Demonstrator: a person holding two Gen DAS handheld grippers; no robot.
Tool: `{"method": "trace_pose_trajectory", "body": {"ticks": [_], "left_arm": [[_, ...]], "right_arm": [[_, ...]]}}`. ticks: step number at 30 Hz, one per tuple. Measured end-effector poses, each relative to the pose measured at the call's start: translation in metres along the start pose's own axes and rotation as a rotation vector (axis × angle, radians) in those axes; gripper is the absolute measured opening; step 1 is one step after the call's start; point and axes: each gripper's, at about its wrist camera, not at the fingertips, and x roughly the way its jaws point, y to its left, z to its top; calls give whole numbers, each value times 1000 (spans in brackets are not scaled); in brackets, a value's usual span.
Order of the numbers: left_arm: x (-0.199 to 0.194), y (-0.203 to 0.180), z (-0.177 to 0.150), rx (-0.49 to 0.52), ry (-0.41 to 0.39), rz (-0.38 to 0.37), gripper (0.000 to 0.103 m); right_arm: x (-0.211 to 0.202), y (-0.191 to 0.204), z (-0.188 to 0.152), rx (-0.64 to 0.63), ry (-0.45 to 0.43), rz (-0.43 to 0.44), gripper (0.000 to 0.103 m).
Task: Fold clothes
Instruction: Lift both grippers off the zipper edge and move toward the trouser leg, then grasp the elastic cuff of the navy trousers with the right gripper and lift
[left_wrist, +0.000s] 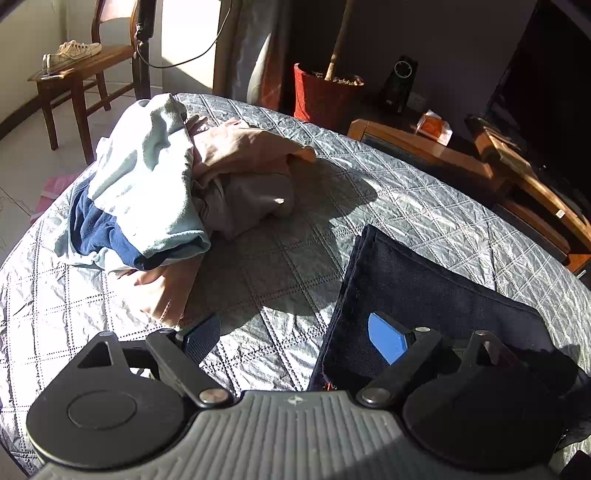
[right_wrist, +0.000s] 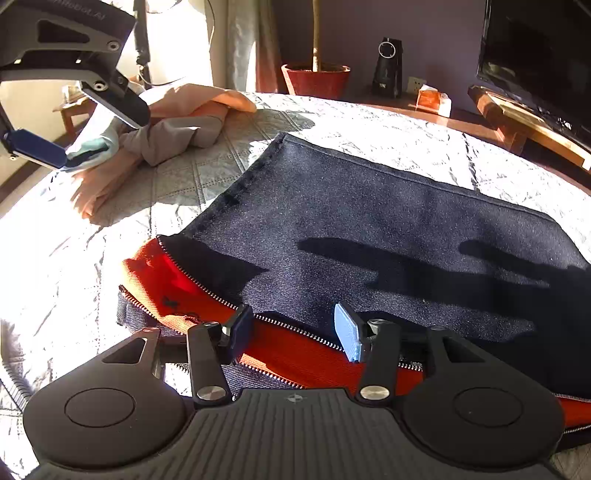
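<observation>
A dark denim garment with an orange lining and an unzipped zipper lies flat on the quilted bed. My right gripper hovers open over its near zipper edge, and the zipper and lining lie between the fingers without being pinched. My left gripper is open at the garment's left edge, with its right finger over the dark cloth. In the right wrist view the left gripper shows at upper left. A loose pile of clothes in light blue, navy, peach and grey lies at the far left.
The grey quilt covers the whole bed. Beyond its far edge stand a red plant pot, a wooden chair with sneakers on it, a wooden TV bench and a dark screen.
</observation>
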Motion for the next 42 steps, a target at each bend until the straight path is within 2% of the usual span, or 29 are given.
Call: {"method": "trace_pose_trajectory", "body": {"ticks": [1, 3, 5, 6, 7, 8, 10, 14, 16, 18, 22, 24, 27, 30, 32, 35, 39, 40, 42], "left_arm": [[2, -4, -2, 11, 7, -6, 85], [6, -14, -7, 36, 21, -17, 86], [10, -23, -11, 59, 38, -22, 86], [13, -28, -13, 72, 46, -24, 86], [14, -33, -16, 85, 53, -29, 86], [15, -38, -18, 98, 60, -34, 86], [15, -48, -23, 128, 63, -47, 86], [15, -68, -33, 197, 69, -67, 86], [17, -79, -40, 236, 80, -66, 86], [20, -87, -47, 271, 89, -59, 86], [24, -94, -53, 302, 98, -43, 86], [27, -96, -54, 305, 103, -38, 86], [31, -97, -57, 316, 111, -30, 86], [35, -100, -61, 339, 119, -21, 86], [38, -102, -62, 348, 127, -18, 86], [42, -103, -65, 363, 137, -11, 86], [47, -104, -69, 382, 150, 0, 86], [48, -105, -70, 386, 153, 2, 86], [51, -106, -72, 394, 161, 4, 85]], "right_arm": [[-4, 9, -1, -61, -2, -7, 53], [-11, 8, 0, -81, 4, 19, 52], [-28, -13, -6, 25, -27, 49, 52], [-39, -29, -11, 106, -50, 56, 53], [-50, -45, -15, 186, -73, 62, 60], [-59, -67, -24, 299, -92, 54, 72], [-79, -121, -52, 557, -125, 20, 86], [-113, -231, -129, 1106, -221, -63, 86], [-125, -273, -169, 1308, -273, -111, 83], [-135, -308, -204, 1409, -328, -186, 81], [-141, -344, -232, 1360, -383, -247, 81], [-136, -356, -233, 1310, -390, -231, 82], [-123, -369, -223, 1228, -370, -186, 86], [-112, -375, -206, 1098, -328, -192, 87], [-109, -377, -201, 1068, -333, -190, 88], [-107, -384, -207, 1103, -403, -129, 91], [-108, -390, -213, 1124, -432, -87, 89], [-108, -392, -215, 1136, -437, -77, 87], [-108, -399, -226, 1214, -450, -53, 72]]}}
